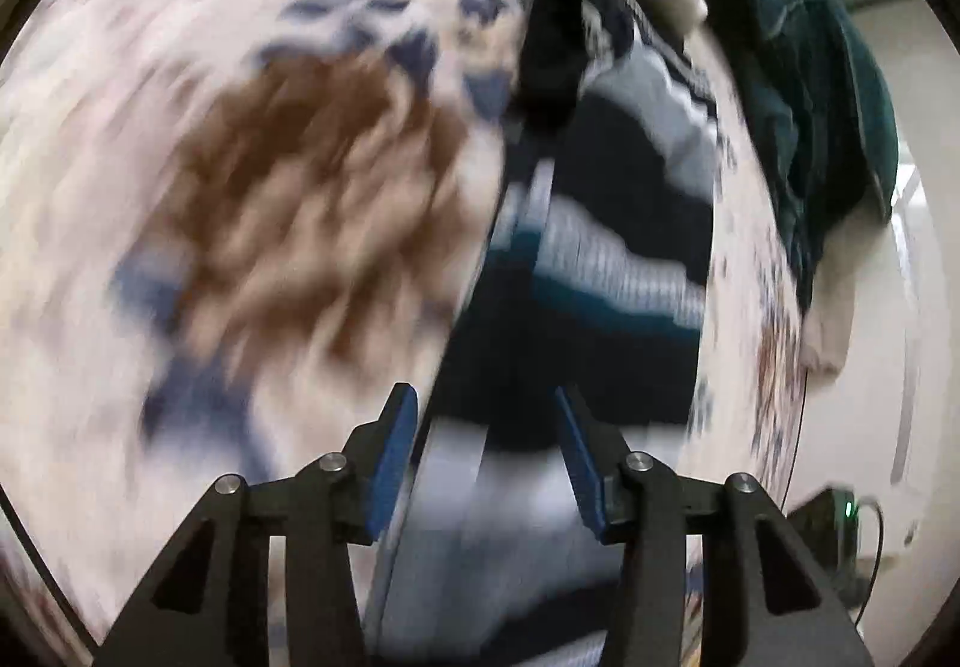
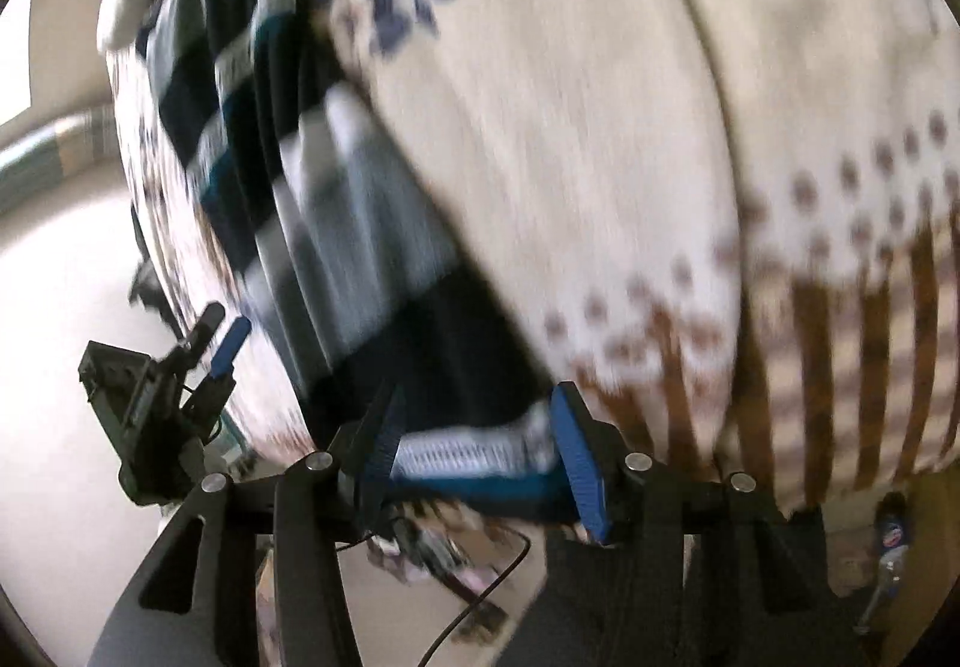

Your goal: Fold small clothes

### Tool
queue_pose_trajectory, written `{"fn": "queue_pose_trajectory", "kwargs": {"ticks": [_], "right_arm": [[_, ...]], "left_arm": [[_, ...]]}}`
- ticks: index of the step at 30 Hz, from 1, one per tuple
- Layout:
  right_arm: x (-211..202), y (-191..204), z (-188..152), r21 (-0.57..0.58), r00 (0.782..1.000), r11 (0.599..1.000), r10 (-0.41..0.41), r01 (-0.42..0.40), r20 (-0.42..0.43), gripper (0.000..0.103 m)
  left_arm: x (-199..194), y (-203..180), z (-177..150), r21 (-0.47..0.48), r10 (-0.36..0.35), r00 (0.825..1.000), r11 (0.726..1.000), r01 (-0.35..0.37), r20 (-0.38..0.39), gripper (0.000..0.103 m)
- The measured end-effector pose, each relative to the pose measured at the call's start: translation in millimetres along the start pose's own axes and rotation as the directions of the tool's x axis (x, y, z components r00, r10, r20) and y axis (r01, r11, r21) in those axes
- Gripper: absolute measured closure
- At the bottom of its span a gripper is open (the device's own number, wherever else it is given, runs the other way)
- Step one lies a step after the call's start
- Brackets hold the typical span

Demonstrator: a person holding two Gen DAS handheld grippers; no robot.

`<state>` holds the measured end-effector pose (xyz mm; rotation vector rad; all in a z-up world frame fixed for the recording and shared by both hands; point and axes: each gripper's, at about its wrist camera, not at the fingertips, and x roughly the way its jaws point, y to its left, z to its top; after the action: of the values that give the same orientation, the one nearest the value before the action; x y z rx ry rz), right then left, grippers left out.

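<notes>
Running up the middle of the left wrist view, the striped garment (image 1: 600,259), banded navy, white and teal, passes between the blue pads of the left claw (image 1: 486,403), jaws spread; blur hides whether they touch it. A patterned cloth (image 1: 252,199) in cream, brown and blue fills the left of that frame, a dark teal garment (image 1: 798,84) the upper right. In the right wrist view, the right claw (image 2: 474,415) has the striped garment's hem (image 2: 468,451) between its pads, jaws apart; pinched or not, cannot tell. The left claw (image 2: 222,349) shows at lower left.
</notes>
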<state>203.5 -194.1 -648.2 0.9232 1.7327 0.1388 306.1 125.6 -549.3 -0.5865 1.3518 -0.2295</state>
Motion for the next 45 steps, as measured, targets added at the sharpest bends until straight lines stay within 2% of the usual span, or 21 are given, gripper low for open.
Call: {"fn": "queue_pose_trajectory", "kwargs": {"ticks": [3,5,8,9,10,11,13,18,20,22,23,24,27,30,31,32,33,35,38,42,45], "right_arm": [[8,15,23,0.007,0.999,1.0,0.015,-0.015,0.039,0.05],[17,21,38,0.006,0.999,0.999,0.035,-0.035,0.042,0.05],[31,33,50,-0.017,0.998,1.0,0.02,-0.019,0.056,0.052],[34,36,47,-0.036,0.998,0.999,-0.001,0.003,0.07,0.072],[38,40,44,-0.055,0.992,0.995,-0.077,0.083,0.101,0.09],[38,39,42,-0.058,0.986,0.99,-0.119,0.126,0.116,0.097],[38,30,41,-0.003,0.98,0.99,-0.141,0.143,0.139,0.097],[22,29,51,0.012,0.994,0.996,-0.085,0.084,0.067,0.096],[15,39,62,0.011,0.997,0.998,-0.054,0.054,0.062,0.095],[0,48,77,0.011,0.995,1.0,-0.005,0.004,0.099,0.081],[-8,48,85,0.011,0.993,1.0,0.016,-0.017,0.118,0.062],[-13,53,97,0.013,0.989,0.999,0.037,-0.04,0.145,0.056],[-12,71,139,-0.012,0.981,0.998,0.065,-0.064,0.185,0.056],[1,81,177,-0.014,0.981,0.995,0.096,-0.095,0.167,0.056],[11,87,188,-0.012,0.982,0.993,0.118,-0.118,0.145,0.056],[15,90,192,-0.012,0.982,0.99,0.139,-0.139,0.127,0.056],[23,93,198,-0.002,0.98,0.986,0.165,-0.166,0.11,0.066],[27,103,200,-0.016,0.981,0.989,0.145,-0.144,0.129,0.092],[21,104,202,0.013,0.977,0.996,0.086,-0.091,0.193,0.095],[25,109,205,0.021,0.986,0.999,0.041,-0.045,0.163,0.094],[23,134,210,-0.024,0.991,1.0,0.019,-0.016,0.129,0.09]], "left_arm": [[22,-11,33,0.069,0.001,1.0,0.998,-0.002,0.017,0.062],[28,-19,34,0.119,0.016,1.0,0.993,-0.019,0.023,0.095],[24,-17,24,0.148,0.063,0.997,0.987,-0.067,0.033,0.095],[21,-12,23,0.142,0.083,0.996,0.986,-0.087,0.035,0.095],[19,-2,24,0.126,0.092,0.995,0.987,-0.095,0.031,0.096],[19,9,26,0.088,0.093,0.995,0.992,-0.094,0.019,0.096],[15,25,26,0.035,0.07,0.998,0.997,-0.07,0.008,0.095],[4,18,39,0.011,-0.001,0.999,1.0,0.001,-0.033,0.087],[-1,11,49,0.01,-0.033,0.999,0.999,0.033,-0.015,0.062],[-4,0,67,0.02,-0.087,0.996,0.996,0.087,0.012,0.057],[-3,-5,78,0.026,-0.092,0.996,0.996,0.091,0.022,0.057],[0,-10,90,0.035,-0.092,0.995,0.995,0.09,0.031,0.057],[16,-25,119,0.068,-0.08,0.996,0.995,0.077,0.042,0.057],[33,-38,139,0.121,-0.075,0.997,0.99,0.07,0.037,0.058],[35,-41,139,0.142,-0.078,0.996,0.987,0.071,0.045,0.085],[37,-45,139,0.168,-0.09,0.995,0.982,0.082,0.039,0.097],[39,-51,137,0.195,-0.074,0.996,0.979,0.064,0.04,0.097],[36,-53,134,0.219,-0.047,0.997,0.975,0.032,0.063,0.097],[39,-33,140,0.159,-0.034,0.998,0.987,0.026,0.045,0.097],[36,-42,141,0.189,-0.039,0.999,0.981,0.037,0.01,0.093],[31,-48,147,0.176,-0.069,0.998,0.982,0.07,-0.009,0.071]]}}
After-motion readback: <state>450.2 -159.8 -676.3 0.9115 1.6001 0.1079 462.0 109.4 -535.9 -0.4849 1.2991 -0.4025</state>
